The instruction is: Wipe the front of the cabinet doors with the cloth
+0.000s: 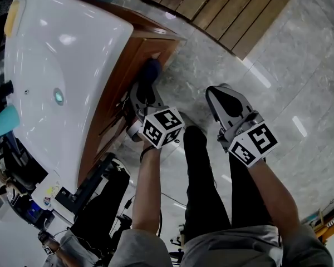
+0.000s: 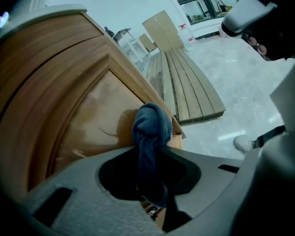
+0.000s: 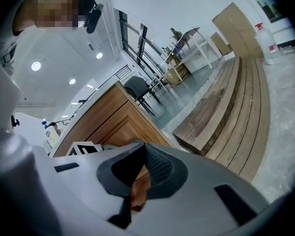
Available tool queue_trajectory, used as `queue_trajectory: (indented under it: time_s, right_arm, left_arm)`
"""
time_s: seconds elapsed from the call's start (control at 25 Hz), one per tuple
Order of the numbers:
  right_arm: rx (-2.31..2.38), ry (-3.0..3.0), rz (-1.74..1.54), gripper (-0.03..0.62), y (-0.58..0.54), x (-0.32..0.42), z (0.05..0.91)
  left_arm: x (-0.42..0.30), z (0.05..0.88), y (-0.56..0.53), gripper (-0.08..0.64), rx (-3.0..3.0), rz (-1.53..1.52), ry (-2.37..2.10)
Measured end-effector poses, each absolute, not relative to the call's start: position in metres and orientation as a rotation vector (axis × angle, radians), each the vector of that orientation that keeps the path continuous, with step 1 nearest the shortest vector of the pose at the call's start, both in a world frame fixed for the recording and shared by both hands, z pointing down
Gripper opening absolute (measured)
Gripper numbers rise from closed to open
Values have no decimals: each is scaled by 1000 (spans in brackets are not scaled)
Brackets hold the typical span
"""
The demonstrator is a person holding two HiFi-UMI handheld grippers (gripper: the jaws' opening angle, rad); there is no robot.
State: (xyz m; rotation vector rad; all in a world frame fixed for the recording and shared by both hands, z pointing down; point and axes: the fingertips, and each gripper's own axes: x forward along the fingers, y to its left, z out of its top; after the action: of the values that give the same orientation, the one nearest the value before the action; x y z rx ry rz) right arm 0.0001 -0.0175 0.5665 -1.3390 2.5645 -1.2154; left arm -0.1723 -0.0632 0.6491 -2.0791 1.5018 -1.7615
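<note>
A dark blue cloth (image 1: 151, 70) is bunched between the jaws of my left gripper (image 1: 147, 87) and presses on the wooden cabinet door (image 1: 121, 90) near its outer corner. The left gripper view shows the cloth (image 2: 151, 128) knotted above the left gripper (image 2: 150, 154), touching the door's recessed panel (image 2: 96, 114). My right gripper (image 1: 219, 92) hangs over the floor to the right, apart from the cabinet, its jaws shut with nothing in them. In the right gripper view the right gripper (image 3: 143, 150) points toward the cabinet (image 3: 119, 123).
A white basin top (image 1: 67, 65) covers the cabinet. A slatted wooden platform (image 1: 222, 10) lies on the grey marble floor (image 1: 300, 77) beyond the cabinet's corner. The person's legs in black trousers (image 1: 203, 182) stand between the grippers. Cluttered gear (image 1: 83, 193) sits at lower left.
</note>
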Motion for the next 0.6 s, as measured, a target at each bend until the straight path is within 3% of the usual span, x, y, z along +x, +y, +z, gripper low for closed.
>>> queue_trajectory:
  time_s: [0.6]
  right_arm:
    - [-1349,2574,-1240,11,-17,8,579]
  left_arm:
    - [-174,723,-60,86,-2126,-1938,1440]
